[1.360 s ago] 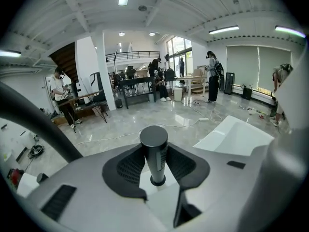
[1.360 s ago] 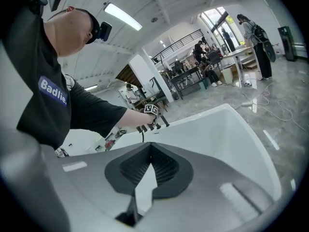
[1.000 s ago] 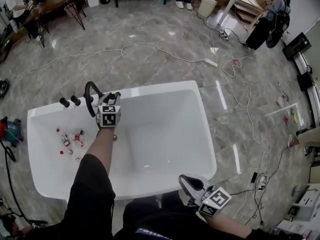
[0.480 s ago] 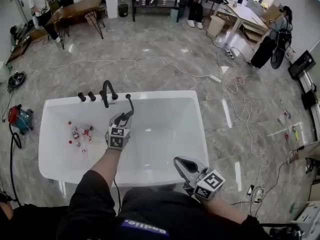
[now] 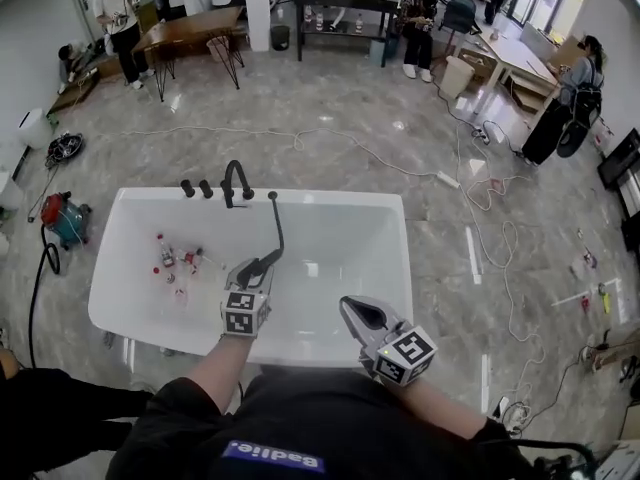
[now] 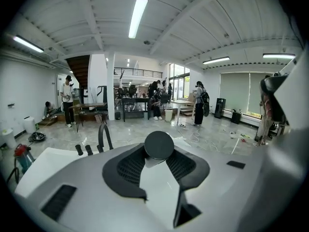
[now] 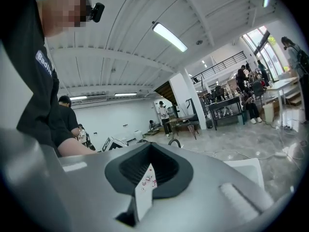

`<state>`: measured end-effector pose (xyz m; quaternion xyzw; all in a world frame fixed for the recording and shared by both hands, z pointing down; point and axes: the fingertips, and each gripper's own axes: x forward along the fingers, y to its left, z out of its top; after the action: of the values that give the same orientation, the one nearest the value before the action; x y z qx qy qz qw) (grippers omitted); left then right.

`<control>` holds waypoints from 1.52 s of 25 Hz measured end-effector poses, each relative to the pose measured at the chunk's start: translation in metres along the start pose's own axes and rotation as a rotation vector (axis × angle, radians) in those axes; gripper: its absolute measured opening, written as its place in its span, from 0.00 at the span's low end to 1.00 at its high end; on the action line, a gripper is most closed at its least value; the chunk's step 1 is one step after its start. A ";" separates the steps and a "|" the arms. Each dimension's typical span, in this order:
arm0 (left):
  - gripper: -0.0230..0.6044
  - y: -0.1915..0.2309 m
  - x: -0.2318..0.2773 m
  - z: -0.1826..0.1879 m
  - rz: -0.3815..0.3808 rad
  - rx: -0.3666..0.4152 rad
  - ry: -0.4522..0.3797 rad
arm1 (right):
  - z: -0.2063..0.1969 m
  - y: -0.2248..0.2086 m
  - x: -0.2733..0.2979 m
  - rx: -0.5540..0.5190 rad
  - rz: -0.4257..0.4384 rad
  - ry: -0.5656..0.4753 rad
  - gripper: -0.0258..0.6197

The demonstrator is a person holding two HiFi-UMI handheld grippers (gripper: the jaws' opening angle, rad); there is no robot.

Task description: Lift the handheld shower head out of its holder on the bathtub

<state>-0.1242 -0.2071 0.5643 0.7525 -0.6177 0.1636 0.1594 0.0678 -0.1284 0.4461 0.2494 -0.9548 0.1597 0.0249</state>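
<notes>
The black handheld shower head (image 5: 266, 261) is out over the white bathtub (image 5: 330, 200), and my left gripper (image 5: 254, 271) is shut on it. Its black hose (image 5: 279, 226) runs back to the holder (image 5: 272, 196) on the far rim, beside the black faucet (image 5: 236, 180). In the left gripper view the shower head's round end (image 6: 159, 145) sits between the pads of the left gripper (image 6: 157, 159). My right gripper (image 5: 350, 306) hovers at the tub's near rim. In its own view the right gripper (image 7: 148, 172) has narrowly parted jaws with nothing between them.
Several small bottles (image 5: 175, 263) lie in the tub's left end. Two black knobs (image 5: 195, 188) stand left of the faucet. A red vacuum (image 5: 65, 220) sits on the floor at the left. A white cable (image 5: 340, 140) crosses the floor beyond the tub, and people stand at tables further back.
My left gripper has drawn the shower head from the far rim by the faucet back toward me, and the hose has come out behind it. The right gripper has risen a little.
</notes>
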 end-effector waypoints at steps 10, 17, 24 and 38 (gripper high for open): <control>0.25 -0.054 -0.099 0.029 0.011 0.041 -0.100 | -0.012 0.009 -0.013 -0.039 0.100 0.015 0.03; 0.25 -0.070 -0.145 0.037 -0.063 0.050 -0.158 | -0.007 0.021 0.005 -0.060 0.079 0.031 0.03; 0.25 -0.048 -0.168 0.033 -0.158 0.083 -0.160 | -0.019 0.048 0.052 -0.062 0.046 0.062 0.03; 0.26 -0.041 -0.193 0.062 -0.297 0.143 -0.220 | -0.016 0.092 0.099 -0.030 0.064 0.061 0.03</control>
<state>-0.1162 -0.0576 0.4215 0.8581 -0.5004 0.0983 0.0596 -0.0640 -0.0934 0.4470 0.2133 -0.9634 0.1535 0.0527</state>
